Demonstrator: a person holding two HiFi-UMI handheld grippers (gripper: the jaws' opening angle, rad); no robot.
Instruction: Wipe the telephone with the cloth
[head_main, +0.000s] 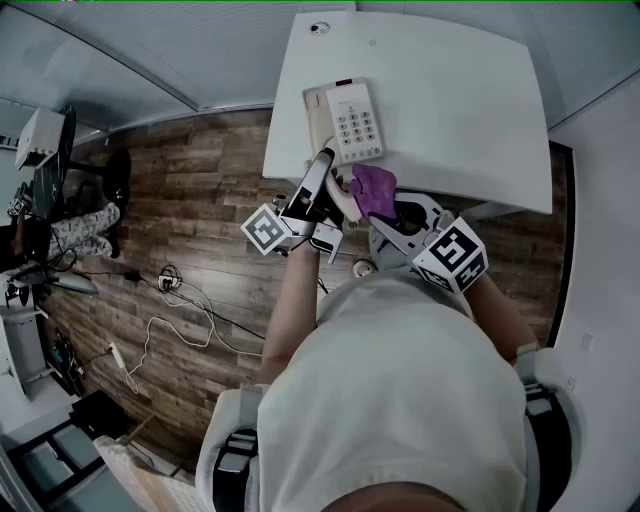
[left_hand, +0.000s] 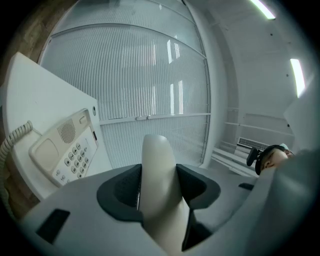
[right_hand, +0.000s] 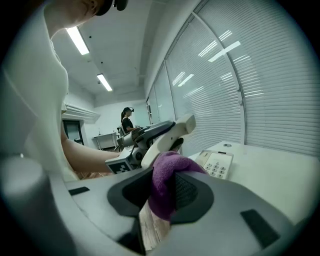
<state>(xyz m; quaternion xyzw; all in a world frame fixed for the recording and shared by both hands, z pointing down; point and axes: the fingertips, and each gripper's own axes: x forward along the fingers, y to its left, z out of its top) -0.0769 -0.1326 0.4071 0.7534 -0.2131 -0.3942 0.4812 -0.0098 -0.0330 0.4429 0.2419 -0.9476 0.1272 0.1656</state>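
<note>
Left claw (left_hand: 158, 182) clamps the lifted handset (left_hand: 157, 150); right claw (right_hand: 165, 192) pinches the cloth (right_hand: 167, 167). Hard wiping could twist the handset loose.

The table (head_main: 450, 110) has a smooth, matt white top. On the table, the telephone (head_main: 355, 122) is smooth cream plastic, and its handset (left_hand: 159, 170) has a faint sheen. At the table's near edge, the cloth (head_main: 373, 190) is fuzzy purple fabric. Beside the table, the floor (head_main: 190, 190) looks like grained wood planks.
</note>
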